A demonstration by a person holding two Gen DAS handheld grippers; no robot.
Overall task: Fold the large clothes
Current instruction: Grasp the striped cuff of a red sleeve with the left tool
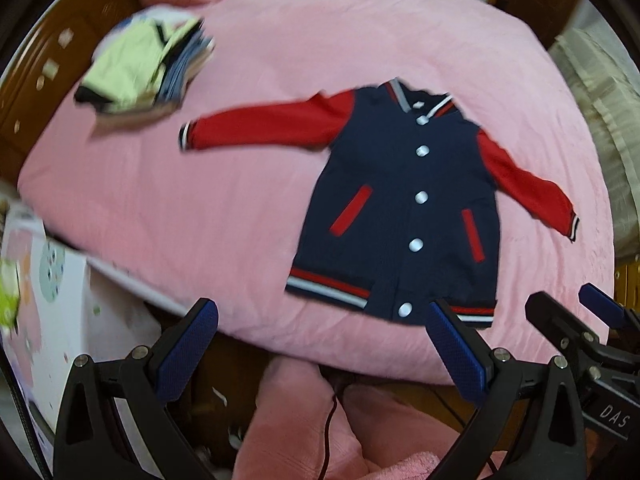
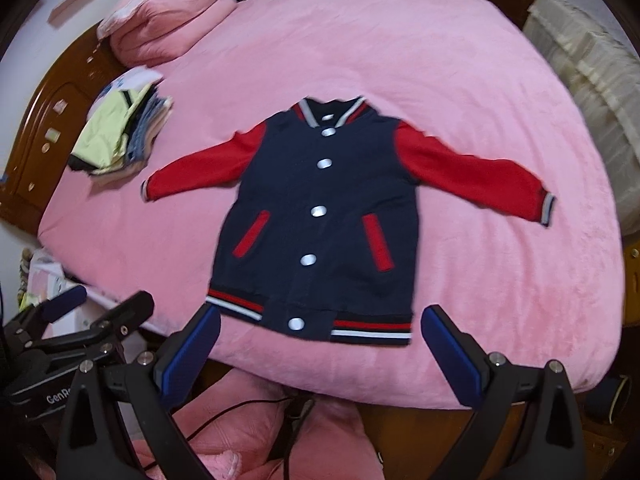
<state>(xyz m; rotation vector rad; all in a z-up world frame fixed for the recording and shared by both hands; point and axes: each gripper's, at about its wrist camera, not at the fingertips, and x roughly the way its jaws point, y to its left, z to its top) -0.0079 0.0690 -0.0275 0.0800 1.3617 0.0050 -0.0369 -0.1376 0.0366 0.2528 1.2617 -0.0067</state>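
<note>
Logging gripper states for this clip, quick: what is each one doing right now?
Left gripper: open, holding nothing, short of the jacket hem.
Right gripper: open, holding nothing, short of the same hem.

1. Jacket [image 2: 320, 216]: a navy-bodied varsity jacket with red sleeves, lying flat and face up on the pink bed [image 2: 480, 80], which serves as the landmark; the collar points toward the far side of the bed, the hem toward its near edge.
2. Front closure: five pale round snaps in a line from collar to hem, all fastened.
3. Sleeves: both spread outward and slightly down from the shoulders, cuffs striped.
4. Pockets: two slanted red welts on the lower body.
5. Trim: collar and hem ribbed in red, white and navy stripes; the hem lies just inside the bed's near edge.
</note>
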